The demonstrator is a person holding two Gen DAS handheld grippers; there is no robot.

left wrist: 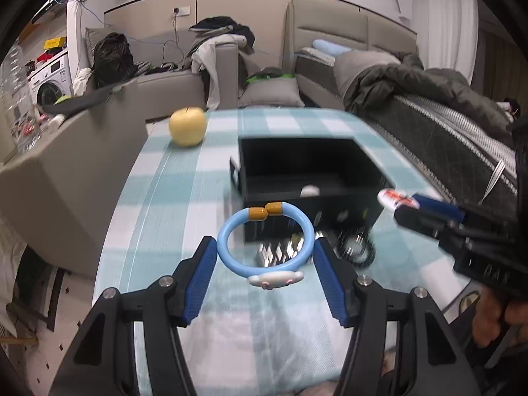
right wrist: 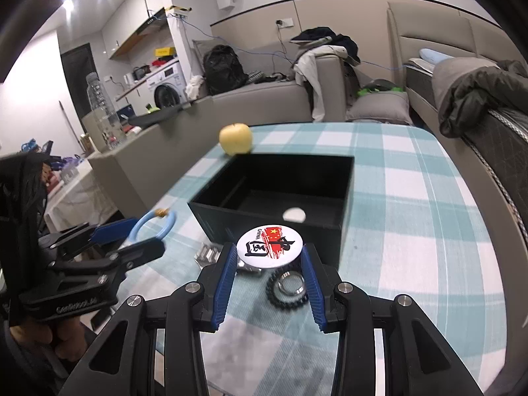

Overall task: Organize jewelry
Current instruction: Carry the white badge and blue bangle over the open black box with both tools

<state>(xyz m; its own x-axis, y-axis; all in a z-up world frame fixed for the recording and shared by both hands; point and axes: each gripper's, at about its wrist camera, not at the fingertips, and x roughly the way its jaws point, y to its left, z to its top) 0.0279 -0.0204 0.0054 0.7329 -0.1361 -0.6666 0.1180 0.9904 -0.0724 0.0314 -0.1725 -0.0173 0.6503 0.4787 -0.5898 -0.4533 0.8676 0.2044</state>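
Note:
My left gripper [left wrist: 265, 252] is shut on a light blue bracelet [left wrist: 227, 254] with gold beads and a white charm, held above the table in front of the black box [left wrist: 307, 194]. It also shows in the right wrist view [right wrist: 155, 231]. My right gripper [right wrist: 270, 257] is shut on a round white badge [right wrist: 269, 246] with a red flag print, held just before the box's [right wrist: 280, 231] near wall; the badge also shows in the left wrist view [left wrist: 397, 199]. A small white disc [right wrist: 293, 214] lies inside the box.
On the checked tablecloth [right wrist: 412, 231] below the grippers lie a black beaded bracelet [right wrist: 287, 300] around a silver ring [right wrist: 290, 283] and a silver metal band [right wrist: 208, 252]. A yellow apple [right wrist: 236, 138] sits beyond the box. A sofa and a bed lie behind.

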